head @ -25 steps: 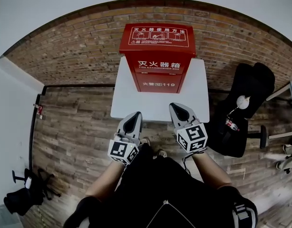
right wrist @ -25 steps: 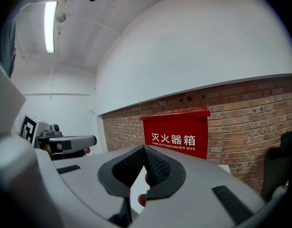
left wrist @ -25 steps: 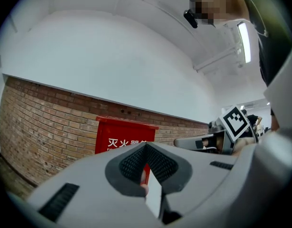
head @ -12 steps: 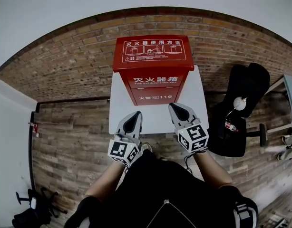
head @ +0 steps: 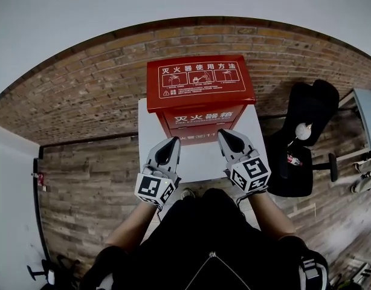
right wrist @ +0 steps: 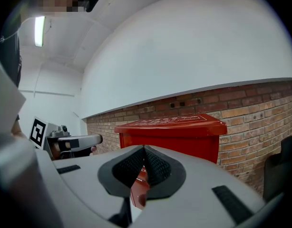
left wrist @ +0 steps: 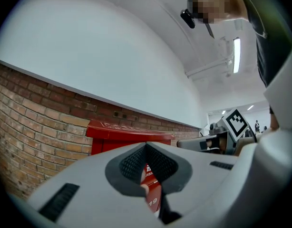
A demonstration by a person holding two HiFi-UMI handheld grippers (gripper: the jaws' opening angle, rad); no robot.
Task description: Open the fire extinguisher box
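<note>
Left gripper [head: 171,141] and right gripper [head: 223,133] advancing together toward the fire extinguisher box [head: 200,86], its red front drawing in to just ahead of both jaw tips

Fire extinguisher box [head: 200,92]: is showing bright red all over, with white lettering on its front and a white-outlined panel of white pictures and characters on its lid.
Counter [head: 197,162]: is showing plain white.
Brick wall [head: 83,95]: is showing reddish-brown bricks crossed by pale mortar lines.
Upper wall [head: 173,5]: is showing plain greyish white.
Floor [head: 89,180]: is showing grey-brown wood planks with streaky grain.
Left gripper [head: 173,141]: is showing a light grey shell with dark grey meshed pads; its cube is carrying black square patterns on white.
Right gripper [head: 222,132]: is showing the same light grey, dark grey and black-on-white cube pattern.
Chair [head: 306,132]: is showing black.
Person's clothing [head: 209,246]: is showing black.
</note>
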